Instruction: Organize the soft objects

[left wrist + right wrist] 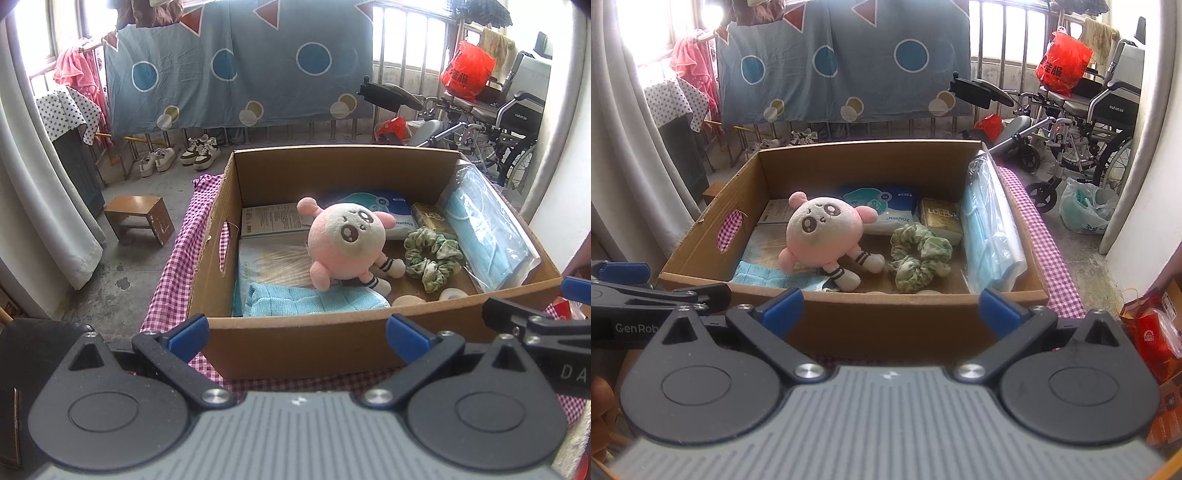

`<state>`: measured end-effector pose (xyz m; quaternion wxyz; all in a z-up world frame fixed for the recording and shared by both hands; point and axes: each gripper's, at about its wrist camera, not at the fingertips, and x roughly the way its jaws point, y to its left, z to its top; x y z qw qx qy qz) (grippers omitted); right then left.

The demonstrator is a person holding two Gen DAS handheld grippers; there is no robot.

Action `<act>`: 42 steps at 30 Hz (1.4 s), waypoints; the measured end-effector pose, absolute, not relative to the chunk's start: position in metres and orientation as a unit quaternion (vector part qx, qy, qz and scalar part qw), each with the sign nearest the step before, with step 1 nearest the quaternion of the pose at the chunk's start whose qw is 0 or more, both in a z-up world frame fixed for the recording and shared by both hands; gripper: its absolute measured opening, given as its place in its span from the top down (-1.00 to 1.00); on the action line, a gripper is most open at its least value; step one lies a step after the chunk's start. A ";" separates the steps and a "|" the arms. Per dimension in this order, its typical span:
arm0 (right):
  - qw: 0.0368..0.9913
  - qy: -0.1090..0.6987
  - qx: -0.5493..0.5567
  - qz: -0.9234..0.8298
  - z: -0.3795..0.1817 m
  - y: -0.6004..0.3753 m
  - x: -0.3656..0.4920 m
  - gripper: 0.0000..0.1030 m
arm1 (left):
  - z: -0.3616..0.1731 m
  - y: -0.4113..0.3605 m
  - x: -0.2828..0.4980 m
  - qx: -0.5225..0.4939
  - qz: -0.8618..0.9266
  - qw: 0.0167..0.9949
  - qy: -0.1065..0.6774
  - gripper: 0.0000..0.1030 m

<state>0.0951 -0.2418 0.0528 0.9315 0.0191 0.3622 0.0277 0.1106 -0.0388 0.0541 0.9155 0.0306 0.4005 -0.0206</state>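
Both your grippers hover spread wide and empty at the near wall of the cardboard box: left gripper, right gripper. The pink plush toy lies mid-box, at twelve o'clock from the left gripper and eleven from the right. It leans head-back, feet toward you, so its long axis runs roughly near-to-far (the green scrunchie sits just at its three o'clock), and the left looks marginally better lined up.
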 end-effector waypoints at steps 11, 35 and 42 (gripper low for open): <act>0.930 0.365 0.021 0.030 0.052 -0.242 0.094 -0.97 | 0.053 -0.038 0.112 0.032 -0.019 0.914 0.405 -1.00; 0.928 0.372 0.019 0.027 0.047 -0.241 0.097 -0.97 | 0.050 -0.038 0.115 0.034 -0.016 0.910 0.413 -0.99; 0.927 0.373 0.021 0.028 0.047 -0.241 0.098 -0.97 | 0.049 -0.038 0.116 0.034 -0.015 0.909 0.415 -0.99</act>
